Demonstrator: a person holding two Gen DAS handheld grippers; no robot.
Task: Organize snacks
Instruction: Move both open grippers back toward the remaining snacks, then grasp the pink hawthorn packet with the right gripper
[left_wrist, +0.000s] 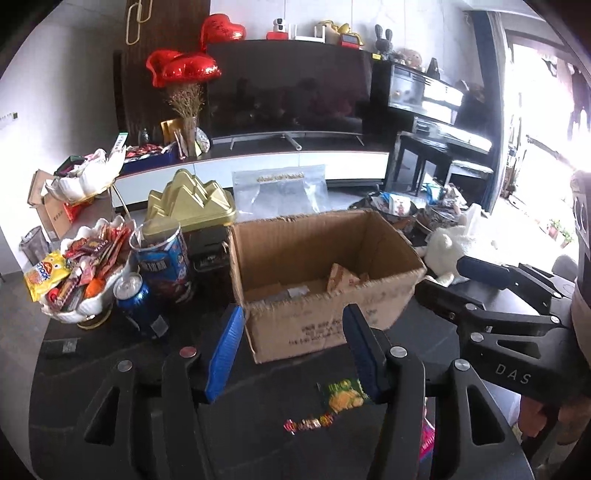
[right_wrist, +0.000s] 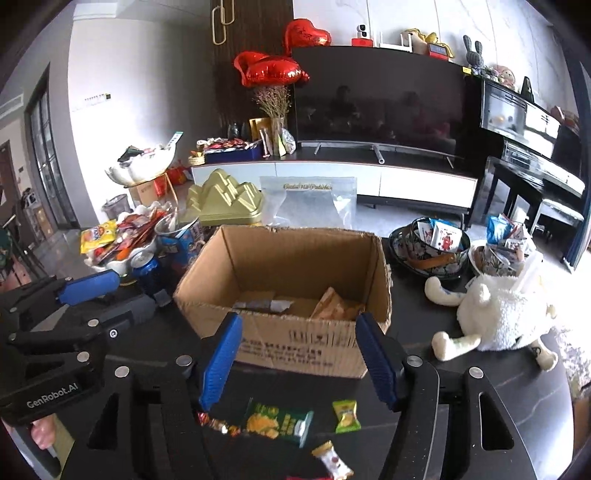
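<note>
An open cardboard box (left_wrist: 332, 325) (right_wrist: 306, 343) stands on the dark table with an orange snack pack (right_wrist: 332, 304) and some paper inside. In front of it lie loose snacks: a green chip packet (right_wrist: 279, 422) (left_wrist: 343, 397), a small green packet (right_wrist: 346, 416), a red foil candy (right_wrist: 218, 424) (left_wrist: 308, 424) and a white-red candy (right_wrist: 332, 461). My left gripper (left_wrist: 293, 354) is open and empty above them. My right gripper (right_wrist: 299, 362) is open and empty, facing the box.
A white dish of snacks (left_wrist: 92, 295), a blue can (left_wrist: 136, 302) and a blue tube (left_wrist: 164, 258) stand left of the box. A white plush toy (right_wrist: 495, 317) and patterned bowls of packets (right_wrist: 432, 251) are on the right. A gold lid (right_wrist: 225, 203) and clear bag (right_wrist: 310, 203) lie behind.
</note>
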